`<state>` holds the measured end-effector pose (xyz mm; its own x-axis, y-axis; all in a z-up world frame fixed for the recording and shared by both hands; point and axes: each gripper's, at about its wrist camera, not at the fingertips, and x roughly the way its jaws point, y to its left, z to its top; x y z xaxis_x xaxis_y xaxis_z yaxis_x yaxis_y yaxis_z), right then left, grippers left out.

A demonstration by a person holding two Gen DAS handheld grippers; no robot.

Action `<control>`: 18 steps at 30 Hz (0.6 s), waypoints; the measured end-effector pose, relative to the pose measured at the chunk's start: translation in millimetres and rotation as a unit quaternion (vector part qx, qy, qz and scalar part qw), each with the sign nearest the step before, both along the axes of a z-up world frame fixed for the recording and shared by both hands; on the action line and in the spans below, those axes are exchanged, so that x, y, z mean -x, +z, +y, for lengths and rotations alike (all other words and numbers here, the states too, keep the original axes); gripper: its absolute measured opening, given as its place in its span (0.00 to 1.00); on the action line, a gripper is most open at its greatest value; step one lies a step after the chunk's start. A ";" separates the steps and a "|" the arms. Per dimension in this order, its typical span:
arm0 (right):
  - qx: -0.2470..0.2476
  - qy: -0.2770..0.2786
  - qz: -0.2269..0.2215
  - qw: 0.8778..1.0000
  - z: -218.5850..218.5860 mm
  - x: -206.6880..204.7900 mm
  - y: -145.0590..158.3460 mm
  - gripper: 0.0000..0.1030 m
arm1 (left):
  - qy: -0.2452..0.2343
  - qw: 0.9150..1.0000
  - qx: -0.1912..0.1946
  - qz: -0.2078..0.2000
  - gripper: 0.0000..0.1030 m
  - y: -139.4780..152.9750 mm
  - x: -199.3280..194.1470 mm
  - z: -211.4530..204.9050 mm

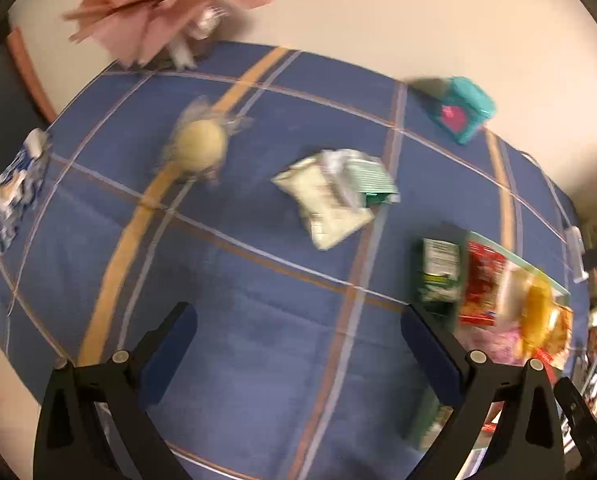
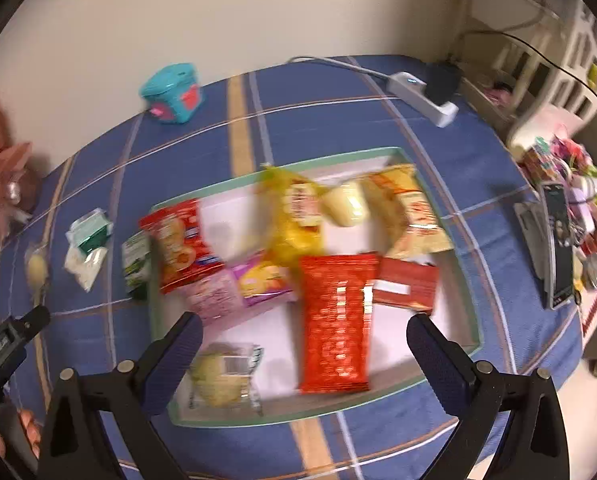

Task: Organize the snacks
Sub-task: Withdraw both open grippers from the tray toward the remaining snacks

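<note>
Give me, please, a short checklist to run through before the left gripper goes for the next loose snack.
1. Left gripper open and empty: ok.
2. Right gripper open and empty: ok.
3. White-and-green packets still outside the tray: ok, lying on the blue cloth.
4. Path to those packets free: ok.
5. Room in the tray: ok, bare patches show.
6. Green carton inside the tray: not ok, it stands outside its left wall.

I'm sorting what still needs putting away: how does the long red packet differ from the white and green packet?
The long red packet lies inside the tray; the white and green packet lies outside it on the blue tablecloth. The red packet is long, flat and smooth, while the white and green packet is shorter and crumpled. Neither is held: both grippers are open.
</note>
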<state>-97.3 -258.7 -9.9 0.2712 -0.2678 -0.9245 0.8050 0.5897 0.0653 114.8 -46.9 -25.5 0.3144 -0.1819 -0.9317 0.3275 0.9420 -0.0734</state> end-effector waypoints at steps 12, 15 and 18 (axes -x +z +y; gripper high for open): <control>-0.018 0.070 -0.011 0.997 52.5 -58.0 -7.5 1.00 | 0.023 1.000 -0.004 0.006 0.99 -5.3 -24.1 35.9; -0.027 0.072 -0.014 0.997 57.1 -67.4 -12.1 1.00 | 0.029 1.000 -0.001 0.010 0.99 -5.5 -28.6 41.5; -0.030 0.080 -0.014 0.996 60.2 -77.0 -16.1 1.00 | 0.031 0.999 0.005 0.016 0.99 -7.1 -33.5 43.8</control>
